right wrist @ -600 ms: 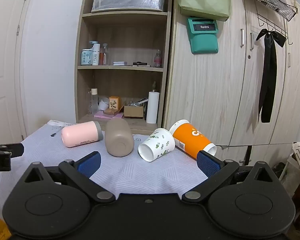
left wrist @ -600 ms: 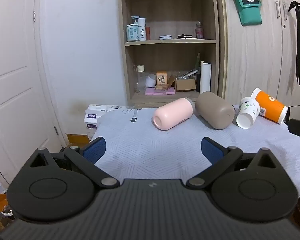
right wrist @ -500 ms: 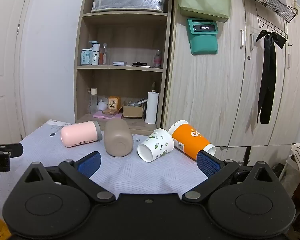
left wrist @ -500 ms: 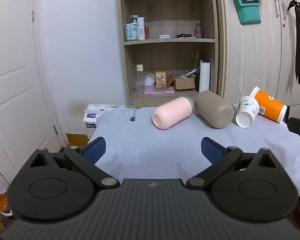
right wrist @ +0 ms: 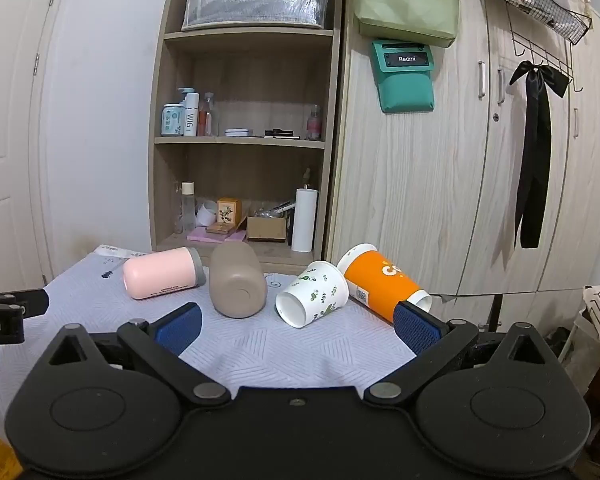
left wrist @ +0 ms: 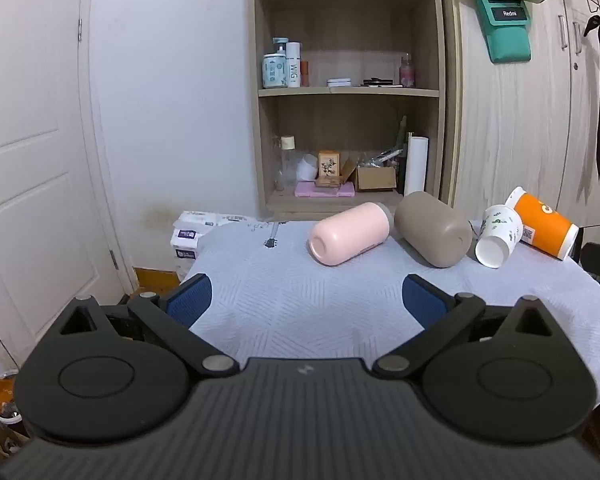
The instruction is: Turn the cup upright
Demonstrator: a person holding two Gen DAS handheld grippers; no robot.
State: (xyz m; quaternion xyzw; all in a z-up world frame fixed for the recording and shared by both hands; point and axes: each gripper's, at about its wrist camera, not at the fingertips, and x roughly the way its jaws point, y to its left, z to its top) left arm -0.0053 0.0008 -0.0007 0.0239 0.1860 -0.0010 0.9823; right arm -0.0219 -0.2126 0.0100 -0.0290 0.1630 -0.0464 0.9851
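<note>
Several cups lie on their sides in a row at the far side of the cloth-covered table [left wrist: 300,312]: a pink cup [left wrist: 350,233] [right wrist: 162,273], a taupe cup [left wrist: 434,235] [right wrist: 238,285], a white leaf-print paper cup [left wrist: 498,236] [right wrist: 313,294] and an orange paper cup [left wrist: 544,223] [right wrist: 380,283]. My left gripper [left wrist: 306,300] is open and empty, short of the pink cup. My right gripper [right wrist: 298,326] is open and empty, just short of the white cup; its right pad [right wrist: 416,328] overlaps the orange cup's end.
A wooden shelf unit [left wrist: 348,92] with bottles and boxes stands behind the table, wardrobe doors [right wrist: 480,180] to its right. A white door [left wrist: 32,160] is at left. The table's right edge drops off beside the orange cup. The left gripper's body [right wrist: 4,312] shows at the right view's left edge.
Both grippers have shifted only slightly; the cups sit a little lower and nearer in the views. No cup has moved.
</note>
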